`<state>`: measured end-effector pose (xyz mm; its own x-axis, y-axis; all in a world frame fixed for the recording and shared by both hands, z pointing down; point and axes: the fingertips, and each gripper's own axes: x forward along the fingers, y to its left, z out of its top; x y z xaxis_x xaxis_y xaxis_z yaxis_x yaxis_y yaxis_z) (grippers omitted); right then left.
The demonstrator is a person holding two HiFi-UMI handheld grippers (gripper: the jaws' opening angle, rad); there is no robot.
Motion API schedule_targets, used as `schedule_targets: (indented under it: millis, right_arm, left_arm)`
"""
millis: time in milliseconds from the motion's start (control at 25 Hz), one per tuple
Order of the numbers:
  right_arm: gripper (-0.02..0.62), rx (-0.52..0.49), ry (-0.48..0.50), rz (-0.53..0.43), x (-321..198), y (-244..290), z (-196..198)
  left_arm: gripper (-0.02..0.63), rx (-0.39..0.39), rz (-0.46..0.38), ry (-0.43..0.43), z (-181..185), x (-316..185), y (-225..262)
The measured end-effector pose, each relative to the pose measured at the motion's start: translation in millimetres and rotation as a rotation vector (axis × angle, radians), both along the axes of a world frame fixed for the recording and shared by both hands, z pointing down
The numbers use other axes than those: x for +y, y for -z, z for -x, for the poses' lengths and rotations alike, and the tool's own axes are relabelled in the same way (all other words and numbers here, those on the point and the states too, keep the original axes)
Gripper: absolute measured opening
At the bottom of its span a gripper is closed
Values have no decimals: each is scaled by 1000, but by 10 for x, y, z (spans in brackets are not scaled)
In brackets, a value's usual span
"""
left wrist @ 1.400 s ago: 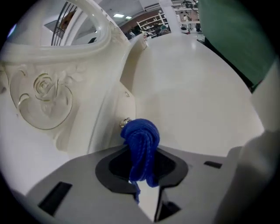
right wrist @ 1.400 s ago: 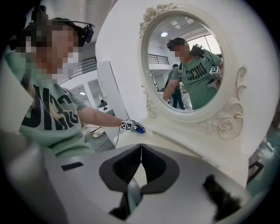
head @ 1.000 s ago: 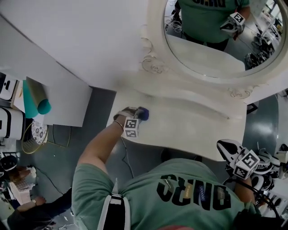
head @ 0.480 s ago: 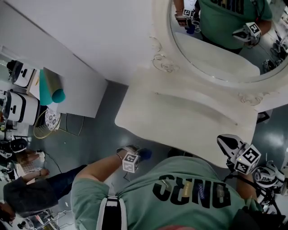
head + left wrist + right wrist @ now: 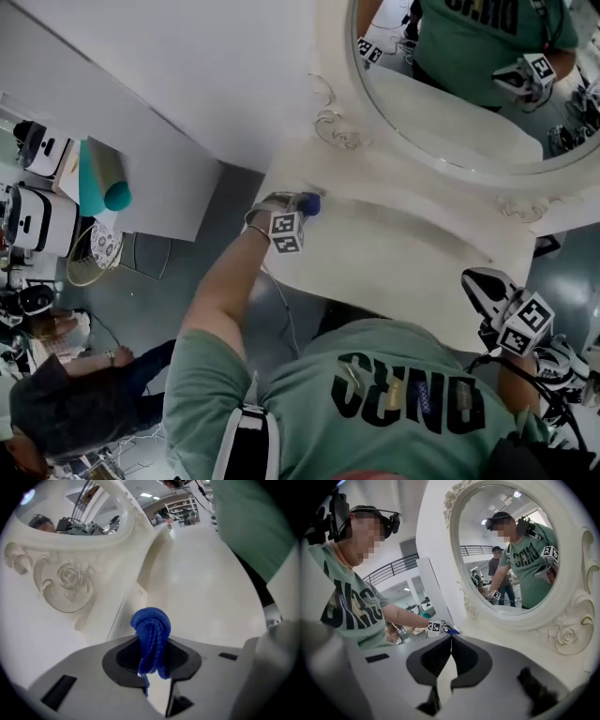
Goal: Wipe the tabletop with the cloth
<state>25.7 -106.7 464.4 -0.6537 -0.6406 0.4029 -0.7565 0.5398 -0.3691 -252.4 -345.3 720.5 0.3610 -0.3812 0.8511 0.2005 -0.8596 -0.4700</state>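
I'm pinching a deep blue, cord-ribbed cloth [image 5: 151, 627] in my left gripper's [image 5: 153, 660] grey and black jaws. The tabletop [image 5: 403, 253] is showing cream, as is the rose-carved mirror frame [image 5: 65, 581].

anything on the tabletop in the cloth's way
Nothing visible. The left gripper clamps the blue cloth at the tabletop's left end, by the mirror frame. The surface beyond lies bare, and the right gripper is held off its right end.

Two tools, left tool [image 5: 152, 670] and right tool [image 5: 451, 660]; one cloth [image 5: 151, 629], one tabletop [image 5: 394, 253], one mirror [image 5: 450, 103].
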Motion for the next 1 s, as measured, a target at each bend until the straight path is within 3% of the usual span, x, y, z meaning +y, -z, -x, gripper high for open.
schedule_targets:
  millis: [120,240,400,480,640,760,880,960,1000]
  right_arm:
    - [12,4,-58,30,-140,-83,179]
    - [12,25,-111,80,-130,-144,432]
    - [12,42,-134,95,-207,-140,690]
    - [12,54,-126,82,-291,-94,827]
    - [12,67,-106,65,-456,-50,1025]
    - [12,66,-74,67,-575,-65,1170]
    - [12,72,-42,68,-705,-53,1300]
    - [12,80,-21,65,-790,-35,1373]
    - [12,85,-11,64,-826,-26,1408]
  left_arm:
    - [104,-58,-9,-118,11,-335,-199]
    - [104,-25,23,-263,45,-348,-331]
    - [103,39,87,-282,13,-290,-362]
    - [103,48,118,-340,79,11,-352]
    - [103,98,234,-462,538,1202,-380]
    - [103,91,380,-472,1060,2144,-316]
    - [103,4,548,-471,1646,2799,-453]
    - [103,53,601,-388,1746,2769,-426]
    - [103,113,585,-329,1651,2550,-312]
